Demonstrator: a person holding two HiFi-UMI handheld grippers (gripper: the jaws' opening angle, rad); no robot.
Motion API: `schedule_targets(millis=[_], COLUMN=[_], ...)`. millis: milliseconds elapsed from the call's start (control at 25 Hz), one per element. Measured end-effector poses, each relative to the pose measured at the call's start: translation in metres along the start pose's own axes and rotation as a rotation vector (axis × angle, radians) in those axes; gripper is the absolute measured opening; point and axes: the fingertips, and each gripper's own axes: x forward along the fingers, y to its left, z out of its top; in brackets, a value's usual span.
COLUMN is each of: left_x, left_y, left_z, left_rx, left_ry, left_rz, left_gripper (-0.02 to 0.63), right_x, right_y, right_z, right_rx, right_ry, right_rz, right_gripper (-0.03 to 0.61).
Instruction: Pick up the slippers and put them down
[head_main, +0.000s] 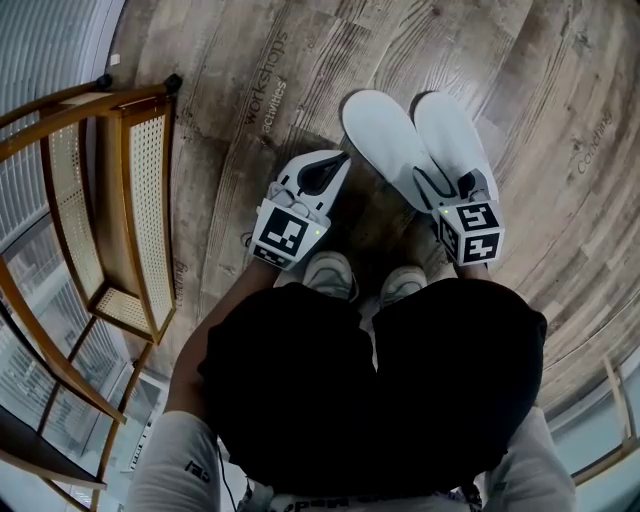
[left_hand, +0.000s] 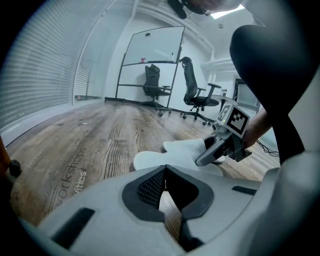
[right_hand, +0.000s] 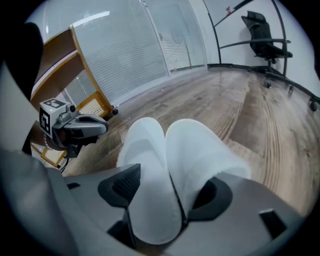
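Slippers (right_hand: 200, 155) within wide-spread right hand-held gripper (right_hand: 175, 182)

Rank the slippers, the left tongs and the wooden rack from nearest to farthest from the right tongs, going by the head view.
1. Slippers: on the floor, heels between the jaws of the right tongs.
2. Left tongs: off to the left, apart from the slippers.
3. Wooden rack: farthest, at the left edge.

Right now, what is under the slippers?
Wood floor shows all around the slippers, which lie on it. The patch directly beneath them is covered.
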Motion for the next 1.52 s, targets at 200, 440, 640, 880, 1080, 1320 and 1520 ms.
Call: schedule_targets(millis=[200,440,640,880,1080,1320,1520], left_x=[-0.002,-0.005,-0.009,-0.017,-0.038,-0.082,-0.133], left_y=[-0.002,0.0,0.005,0.006,0.003,0.007,0.009], left_z=[0.001,0.004,0.002,0.006,0.034,0.1,0.178], left_rx=[0.002,0.006,0.014,-0.011,-0.02,-0.043,-0.088], left_ry=[-0.006,-0.01,-0.006,-0.001,0.006,-0.003,-0.052], left_rz=[-0.003,-0.005,-0.012,-0.002,0.012,0.091,0.139], left_gripper=[0.012,0.012,0.012,0.012,0.012,0.012,0.012], right_x=[0.0,0.004,-0.012,-0.032,-0.059,-0.121,-0.191], right_y=[0.002,0.016,0.021,0.012,0.02,0.025,0.046], right_z=[-0.002,0.013,-0.016,-0.012,0.018,0.091,0.167], right_rx=[0.095,0.099,0.24,0.245,0.233,0.171,0.074], right_ry=[0.124,0.132,0.242,0.212,0.175,0.05,-0.062], right_rz=[0.037,0.097,0.137,0.108,0.128,0.08,0.039], right_gripper=[0.266,0.283,0.285,0.284,0.282,0.204,0.084])
